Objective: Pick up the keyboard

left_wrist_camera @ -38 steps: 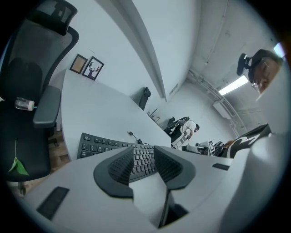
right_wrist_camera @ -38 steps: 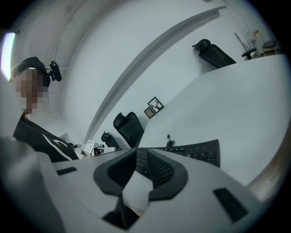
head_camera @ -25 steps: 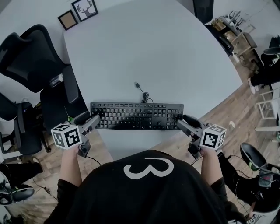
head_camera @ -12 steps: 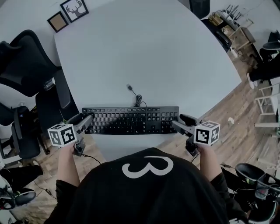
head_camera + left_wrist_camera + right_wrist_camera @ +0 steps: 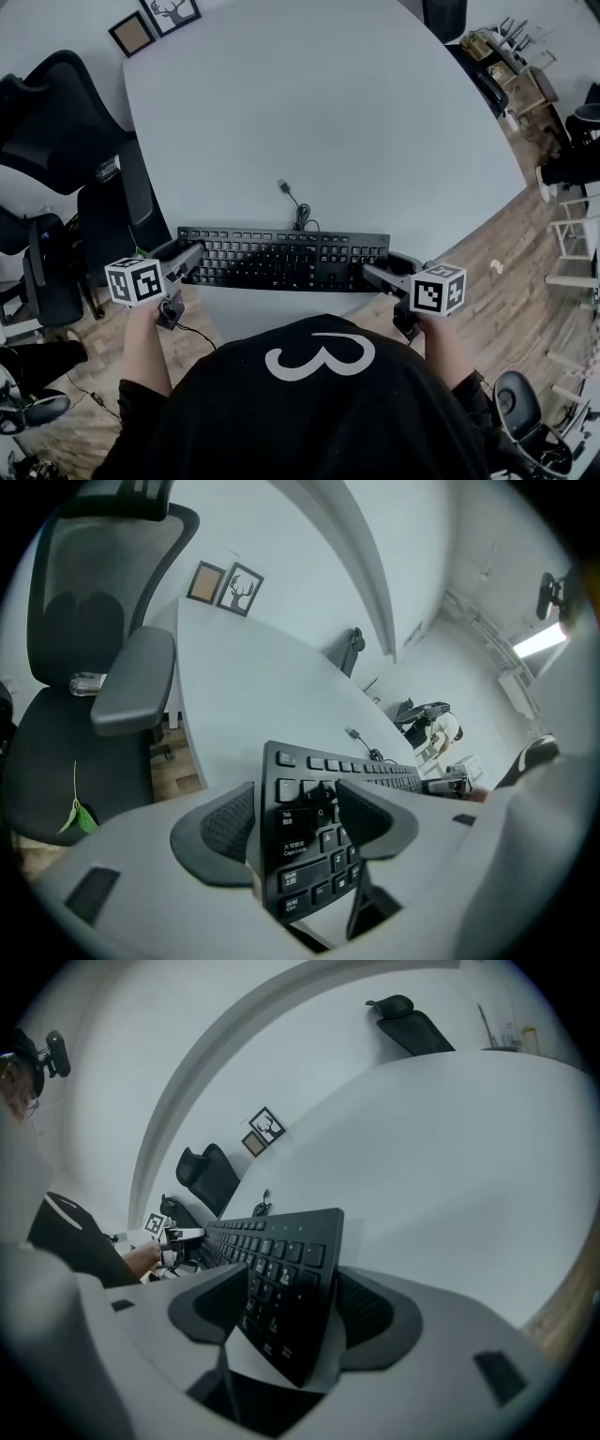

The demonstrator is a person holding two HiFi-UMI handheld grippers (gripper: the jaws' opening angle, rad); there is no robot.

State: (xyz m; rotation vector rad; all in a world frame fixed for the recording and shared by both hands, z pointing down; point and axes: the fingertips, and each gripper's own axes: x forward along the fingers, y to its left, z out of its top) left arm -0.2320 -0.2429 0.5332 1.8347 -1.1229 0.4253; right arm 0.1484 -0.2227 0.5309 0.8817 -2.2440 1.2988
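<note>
A black keyboard (image 5: 281, 258) lies flat on the white table (image 5: 328, 112), close to its front edge. My left gripper (image 5: 190, 255) straddles its left end. In the left gripper view the keys (image 5: 305, 869) run between wide-spread jaws, and no pad clearly presses on them. My right gripper (image 5: 375, 273) straddles the right end. Its jaws have just been opening, with the keyboard's end (image 5: 277, 1269) between them and a gap at the pads. The keyboard's cable (image 5: 298, 214) curls behind it to a loose plug (image 5: 281, 186).
Black office chairs (image 5: 56, 122) stand left of the table, another (image 5: 441, 14) at the far side. Two framed pictures (image 5: 131, 33) lean at the back left. Wooden floor with chairs and shelving (image 5: 562, 187) lies to the right.
Both grippers have sunk a little while staying at the keyboard's two ends. The right gripper's jaws have spread wider around the right end.
</note>
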